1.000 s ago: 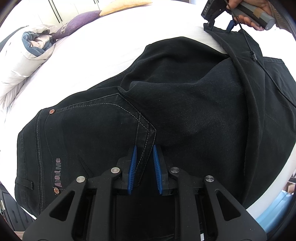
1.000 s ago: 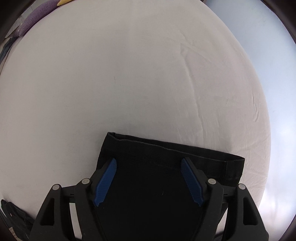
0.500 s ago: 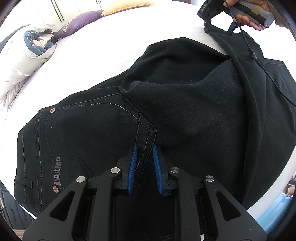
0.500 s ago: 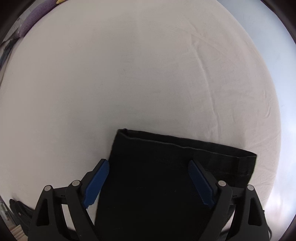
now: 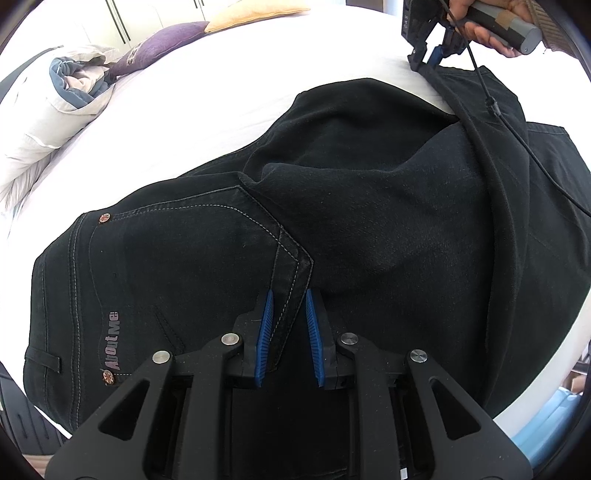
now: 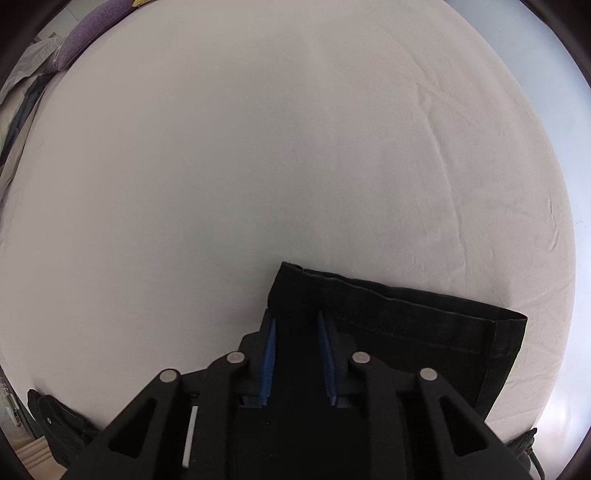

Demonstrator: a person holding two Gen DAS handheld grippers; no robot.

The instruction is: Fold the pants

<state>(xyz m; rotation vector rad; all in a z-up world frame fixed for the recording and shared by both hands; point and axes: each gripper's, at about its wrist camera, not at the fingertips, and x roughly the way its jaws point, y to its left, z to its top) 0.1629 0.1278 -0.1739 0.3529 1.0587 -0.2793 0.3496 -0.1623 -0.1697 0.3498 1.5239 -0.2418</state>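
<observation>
Fingers, left: we have the blue pads [image 5: 265,334] of our left gripper [image 5: 289,336] drawn close on a stitched seam fold of the pants [image 5: 369,206]; the seam runs up between them and past their tips.
Fingers, right: our right gripper [image 6: 297,354] has its blue pads [image 6: 269,356] narrowed onto the leg end [image 6: 399,325], near its left corner; dark cloth fills the gap between them.
Pants: black denim, spread across the white bed [image 5: 221,96]. In the left wrist view, the waist end, with rivets and an "AboutMe" patch [image 5: 112,341], lies left of our left fingers, and the legs stretch up and right.
Hem: in the right wrist view, the hem edge lies just past our right fingertips and extends well to their right, flat on the sheet.
Right gripper, seen from the left: it sits at the far upper right [image 5: 430,55], at the end of the leg, with our hand [image 5: 491,22] on its handle.
Pillows: a purple one [image 5: 162,40] and a yellow one [image 5: 255,11] lie at the far edge of the bed, well apart from the pants.
Bedding: a bunched white and blue heap [image 5: 70,88] sits at the left, near the pillows.
</observation>
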